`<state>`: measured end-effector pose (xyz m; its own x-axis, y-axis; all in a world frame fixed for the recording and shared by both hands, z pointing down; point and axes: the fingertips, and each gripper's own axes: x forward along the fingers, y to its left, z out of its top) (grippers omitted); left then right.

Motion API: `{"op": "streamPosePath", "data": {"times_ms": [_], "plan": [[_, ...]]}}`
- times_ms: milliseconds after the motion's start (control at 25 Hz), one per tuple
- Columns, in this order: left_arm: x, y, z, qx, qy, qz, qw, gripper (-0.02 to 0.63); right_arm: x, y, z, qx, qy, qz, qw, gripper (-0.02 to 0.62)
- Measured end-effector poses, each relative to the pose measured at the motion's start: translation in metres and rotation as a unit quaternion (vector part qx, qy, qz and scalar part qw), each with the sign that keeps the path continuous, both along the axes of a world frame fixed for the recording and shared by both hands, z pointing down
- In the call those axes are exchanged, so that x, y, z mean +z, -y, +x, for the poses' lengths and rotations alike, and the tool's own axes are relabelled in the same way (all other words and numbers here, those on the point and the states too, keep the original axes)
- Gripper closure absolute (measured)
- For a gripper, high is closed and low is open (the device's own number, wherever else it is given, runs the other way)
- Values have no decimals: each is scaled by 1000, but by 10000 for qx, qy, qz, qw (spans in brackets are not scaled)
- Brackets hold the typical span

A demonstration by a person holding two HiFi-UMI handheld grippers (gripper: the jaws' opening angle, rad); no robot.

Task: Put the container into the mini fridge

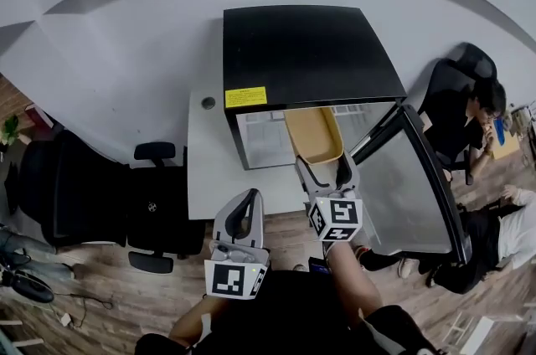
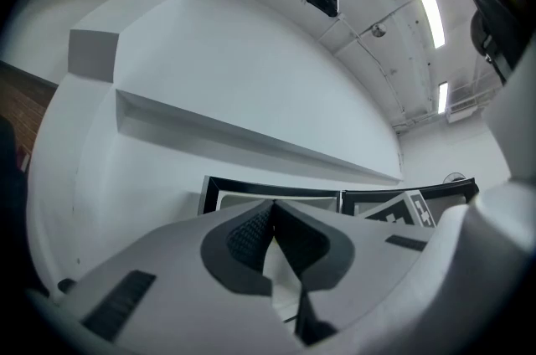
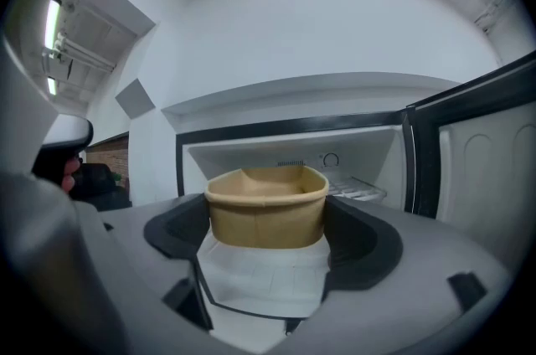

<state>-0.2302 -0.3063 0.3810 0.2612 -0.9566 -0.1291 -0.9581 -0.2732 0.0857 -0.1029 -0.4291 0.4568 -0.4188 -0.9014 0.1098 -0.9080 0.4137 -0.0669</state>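
A tan paper container (image 3: 266,205) is clamped between my right gripper's (image 3: 268,221) jaws, shut on its sides. In the head view the container (image 1: 314,135) hangs just in front of the open black mini fridge (image 1: 301,52), at the mouth of its white interior (image 3: 335,156). The fridge door (image 1: 414,182) stands swung open to the right. My left gripper (image 1: 244,215) is held low, left of the right one, its jaws shut together with nothing between them (image 2: 272,236); it points up toward the fridge front.
The fridge sits on a white table (image 1: 205,169) against a white wall. A black office chair (image 1: 155,207) stands left of the table. A person in black sits at the right (image 1: 469,123). A wire shelf (image 3: 356,190) shows inside the fridge.
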Motion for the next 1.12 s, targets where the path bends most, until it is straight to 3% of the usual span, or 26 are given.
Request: {"op": "streamPosePath", "data": {"times_ms": [400, 1120], "plan": [[6, 31, -11, 281, -47, -81, 9996, 600, 20, 67, -7, 396, -151, -150, 9990, 161], [11, 46, -22, 319, -125, -187, 9992, 600, 21, 125, -19, 441, -272, -167, 9985, 161]]}}
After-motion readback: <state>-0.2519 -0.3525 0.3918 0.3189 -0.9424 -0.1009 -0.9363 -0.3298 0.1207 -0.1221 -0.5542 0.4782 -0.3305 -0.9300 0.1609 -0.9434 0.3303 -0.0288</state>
